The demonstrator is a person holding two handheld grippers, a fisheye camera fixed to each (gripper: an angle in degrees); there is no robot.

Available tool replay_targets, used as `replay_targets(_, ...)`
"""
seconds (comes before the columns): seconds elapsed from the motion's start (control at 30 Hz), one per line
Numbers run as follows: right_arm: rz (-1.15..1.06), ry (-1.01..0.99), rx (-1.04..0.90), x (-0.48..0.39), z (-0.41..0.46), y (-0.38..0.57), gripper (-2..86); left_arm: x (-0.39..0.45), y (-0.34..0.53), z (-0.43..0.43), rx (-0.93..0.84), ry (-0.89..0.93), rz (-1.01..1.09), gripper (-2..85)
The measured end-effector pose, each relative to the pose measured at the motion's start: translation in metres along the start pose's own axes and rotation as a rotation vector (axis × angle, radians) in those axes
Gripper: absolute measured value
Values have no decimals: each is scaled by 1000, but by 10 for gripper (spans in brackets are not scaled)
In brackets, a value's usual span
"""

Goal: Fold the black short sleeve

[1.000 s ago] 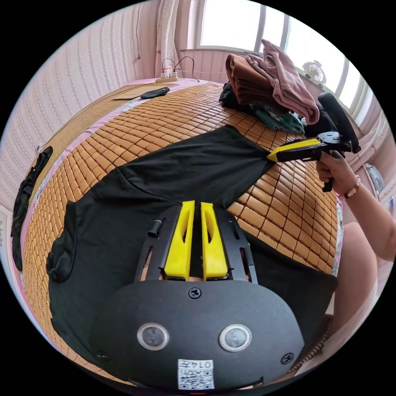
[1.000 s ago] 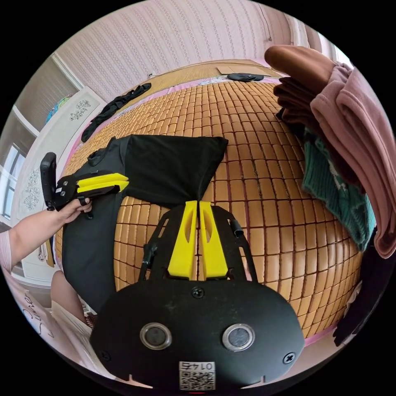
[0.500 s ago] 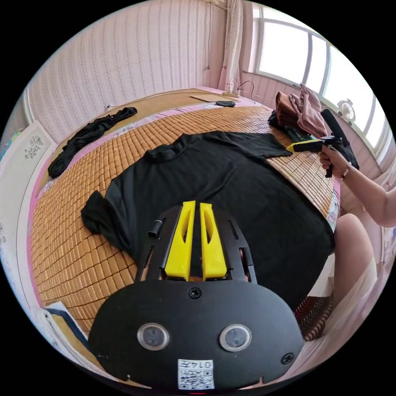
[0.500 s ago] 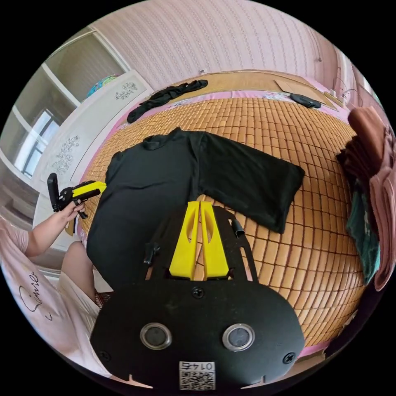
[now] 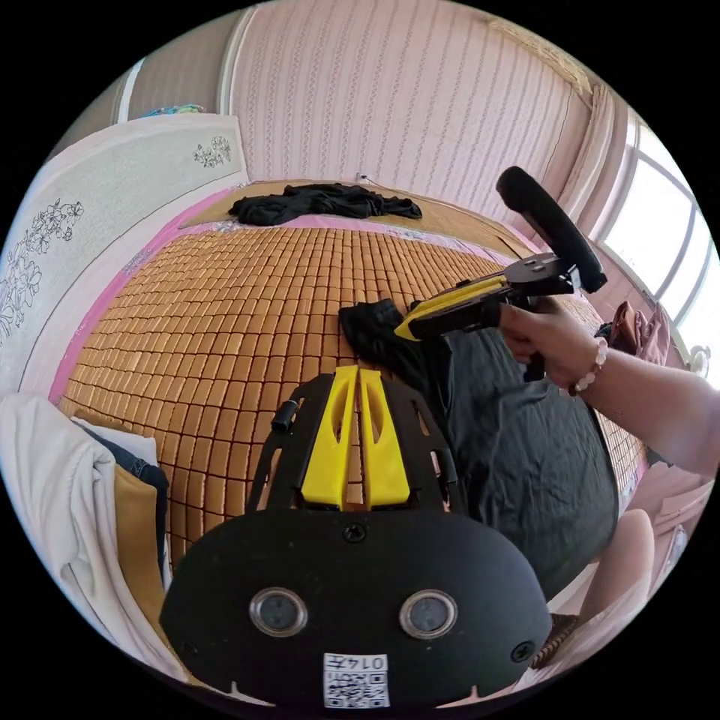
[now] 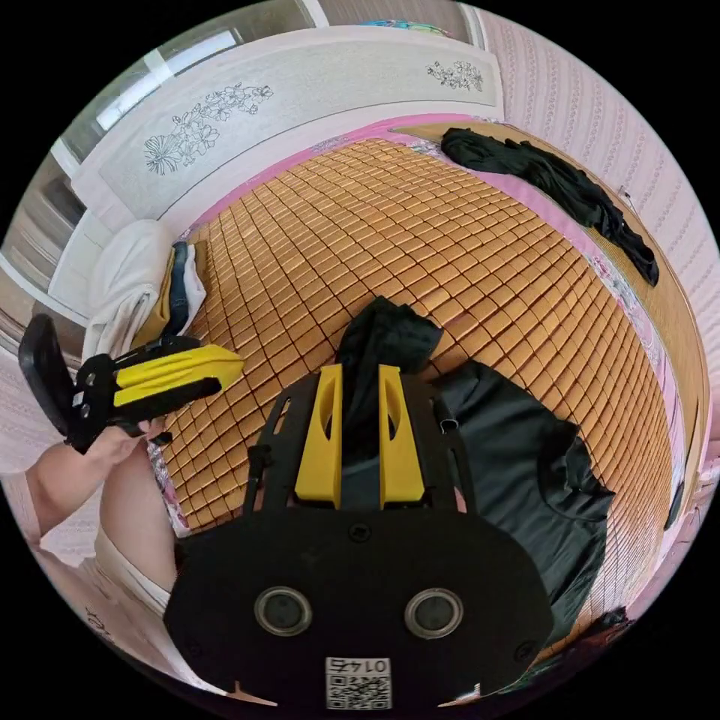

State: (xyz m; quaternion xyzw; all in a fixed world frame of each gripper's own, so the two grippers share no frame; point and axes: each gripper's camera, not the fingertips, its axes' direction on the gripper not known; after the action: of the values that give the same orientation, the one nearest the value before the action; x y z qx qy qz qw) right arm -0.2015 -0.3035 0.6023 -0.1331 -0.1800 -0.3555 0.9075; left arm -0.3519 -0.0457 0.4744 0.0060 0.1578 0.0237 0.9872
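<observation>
Left gripper view: left claw (image 5: pixel 358 373) together, empty, over mat (image 5: pixel 225 300). Shirt (image 5: pixel 517 450) lay on mat; its right sleeve, spread a second earlier, was let go. Right claw (image 6: pixel 358 371) had crossed, apart astride bunched left sleeve (image 6: pixel 386 337). Likely next fold.

Woven bamboo-tile mat, orange-brown (image 5: pixel 225 315), over a pink-edged bed. Crumpled black garment (image 5: pixel 322 202) lies at the far side by the striped pink wallpaper (image 5: pixel 390 97). Stack of folded clothes — white, mustard, dark blue (image 6: pixel 150 292) — sits beside the white floral-carved headboard (image 6: pixel 300 75).
</observation>
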Motion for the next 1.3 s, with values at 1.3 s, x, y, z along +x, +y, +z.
replay_targets(1.3, -323, -242, 40, -195, 3, -185, -2, -106, 65, -85, -36, -113, -87, -8)
